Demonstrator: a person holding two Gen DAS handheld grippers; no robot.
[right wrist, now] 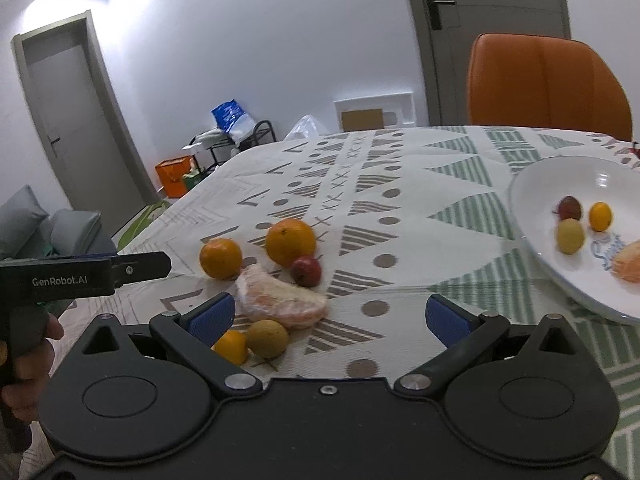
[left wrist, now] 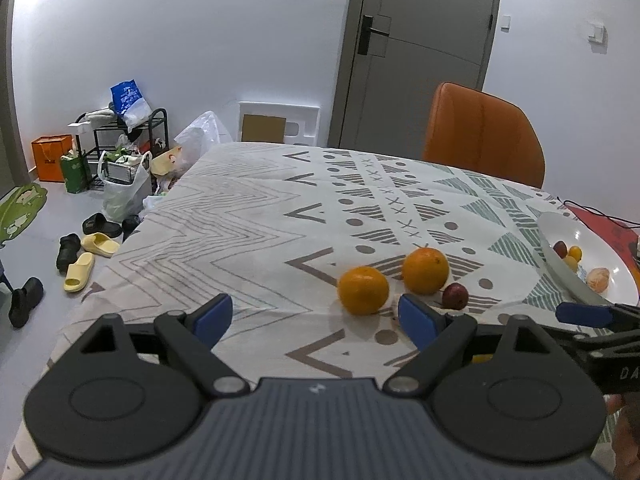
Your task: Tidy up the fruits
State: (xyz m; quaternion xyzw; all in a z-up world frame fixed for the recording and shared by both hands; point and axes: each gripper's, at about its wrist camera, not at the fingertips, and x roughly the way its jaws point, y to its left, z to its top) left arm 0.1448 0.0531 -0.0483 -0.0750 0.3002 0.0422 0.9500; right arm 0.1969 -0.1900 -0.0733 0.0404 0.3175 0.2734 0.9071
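Left tongs (left wrist: 314, 322) wide open, nothing between the blue pads, hovering low over the patterned tablecloth (left wrist: 248, 216). Off the table's left edge: floor with green mat (left wrist: 18, 208), yellow slippers (left wrist: 90, 256) and black shoes (left wrist: 66, 250), orange bag (left wrist: 50, 158), black rack (left wrist: 124, 136) piled with bags, blue-white bag (left wrist: 128, 100) on top. Straight ahead of the left tongs, bare cloth up to a white foam panel (left wrist: 280, 122) against the wall and a grey door (left wrist: 424, 48). Just past the left tongs' right pad: two oranges (left wrist: 363, 290) (left wrist: 425, 270) touching, small red fruit (left wrist: 455, 296) beside them. Orange chair (left wrist: 482, 132) behind the table, white plate (left wrist: 588, 248) at far right.

Right tongs (right wrist: 328, 318) also spread wide, holding nothing. To their left a hand (right wrist: 24, 364) grips the other tool; behind it a grey sofa (right wrist: 36, 224) and a second door (right wrist: 76, 128). Just ahead of the right tongs' left pad: peeled orange half (right wrist: 280, 300) with a brownish round fruit (right wrist: 267, 338) and small orange fruit (right wrist: 231, 346) touching its near side. Right of the tongs, near, the plate holds one red, one yellow-green, one small orange fruit and a peeled piece at the frame edge. Plate fruit is slightly blurred.
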